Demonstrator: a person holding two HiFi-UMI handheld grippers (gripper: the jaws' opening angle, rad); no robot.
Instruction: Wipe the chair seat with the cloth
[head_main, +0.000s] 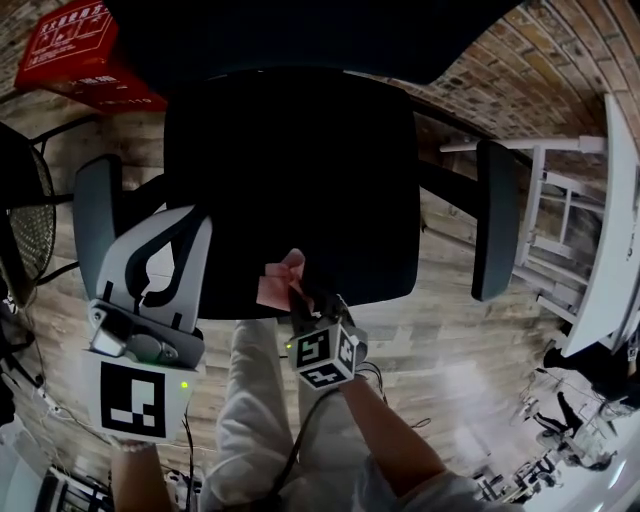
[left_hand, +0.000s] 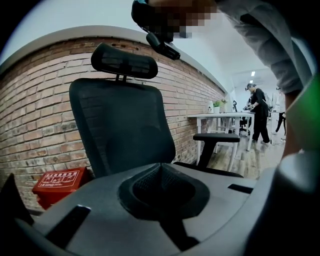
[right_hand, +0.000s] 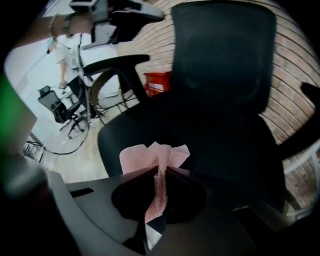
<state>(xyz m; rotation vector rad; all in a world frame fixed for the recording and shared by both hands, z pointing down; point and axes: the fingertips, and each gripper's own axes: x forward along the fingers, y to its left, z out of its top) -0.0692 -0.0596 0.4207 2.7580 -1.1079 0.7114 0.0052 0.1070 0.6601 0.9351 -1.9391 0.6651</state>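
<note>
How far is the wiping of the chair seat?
Done: the right gripper is shut on the pink cloth. In hand: the cloth is at the front edge of the seat. Left: the wiping; no wiped area shows. The left gripper is shut, empty.

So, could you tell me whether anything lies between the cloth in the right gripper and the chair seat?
Nothing visible does. The right gripper is shut on the pink cloth at the front edge of the black seat, which looks bare ahead. The armrests and the left gripper stand off to the sides.
</note>
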